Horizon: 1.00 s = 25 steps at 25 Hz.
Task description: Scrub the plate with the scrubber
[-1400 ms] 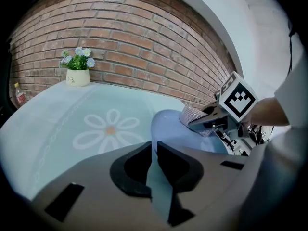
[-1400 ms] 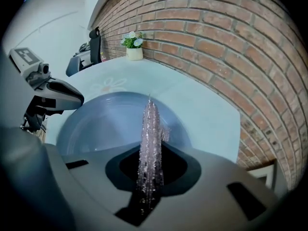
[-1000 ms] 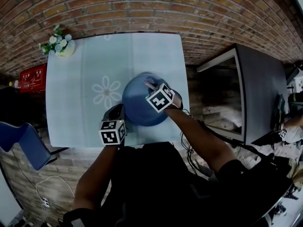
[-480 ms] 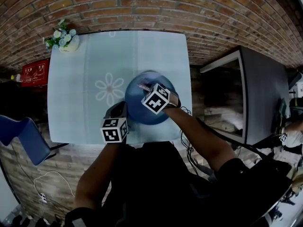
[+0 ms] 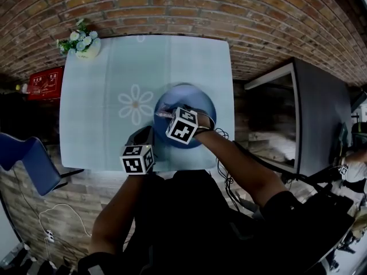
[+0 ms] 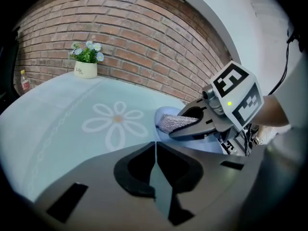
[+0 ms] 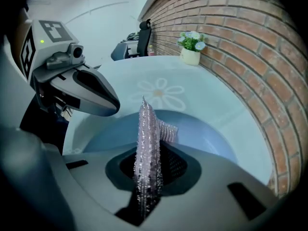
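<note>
A blue plate point(image 5: 198, 105) lies on the pale blue table point(image 5: 103, 96), near its front right part. My left gripper point(image 5: 150, 136) is shut on the plate's near-left rim; in the left gripper view a thin strip of that rim sits between the jaws of the left gripper point(image 6: 155, 146). My right gripper point(image 5: 166, 114) hangs over the plate's left half, pointing steeply down. It is shut on a silvery mesh scrubber point(image 7: 147, 143), which stands up between its jaws above the plate point(image 7: 211, 138). The scrubber point(image 6: 174, 123) also shows in the left gripper view.
A small pot of flowers point(image 5: 82, 43) stands at the table's far left corner. A daisy print point(image 5: 135, 104) marks the cloth left of the plate. A red box point(image 5: 45, 83) and a blue chair point(image 5: 28, 165) are at the left, a dark cabinet point(image 5: 312, 113) at the right.
My right gripper has slid leftward across the plate with the scrubber and rolled at the wrist. The left gripper has kept its hold on the rim.
</note>
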Available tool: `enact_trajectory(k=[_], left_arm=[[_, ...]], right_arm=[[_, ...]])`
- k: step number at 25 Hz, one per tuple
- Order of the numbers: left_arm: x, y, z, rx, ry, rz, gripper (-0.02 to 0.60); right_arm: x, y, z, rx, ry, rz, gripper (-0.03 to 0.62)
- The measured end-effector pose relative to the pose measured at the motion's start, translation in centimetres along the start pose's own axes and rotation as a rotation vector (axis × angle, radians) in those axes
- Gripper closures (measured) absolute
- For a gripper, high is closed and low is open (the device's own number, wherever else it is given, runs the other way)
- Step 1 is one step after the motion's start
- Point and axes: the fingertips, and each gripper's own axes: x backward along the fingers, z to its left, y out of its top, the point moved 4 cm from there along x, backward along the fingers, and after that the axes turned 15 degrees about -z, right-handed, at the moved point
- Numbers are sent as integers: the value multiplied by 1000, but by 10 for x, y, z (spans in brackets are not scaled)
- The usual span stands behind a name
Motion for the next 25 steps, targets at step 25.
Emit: enact_trajectory(k=[25], left_arm=[[20,16,4,-5,7,-51,561]], right_arm=[[21,-23,66,-16,214,-25,533]])
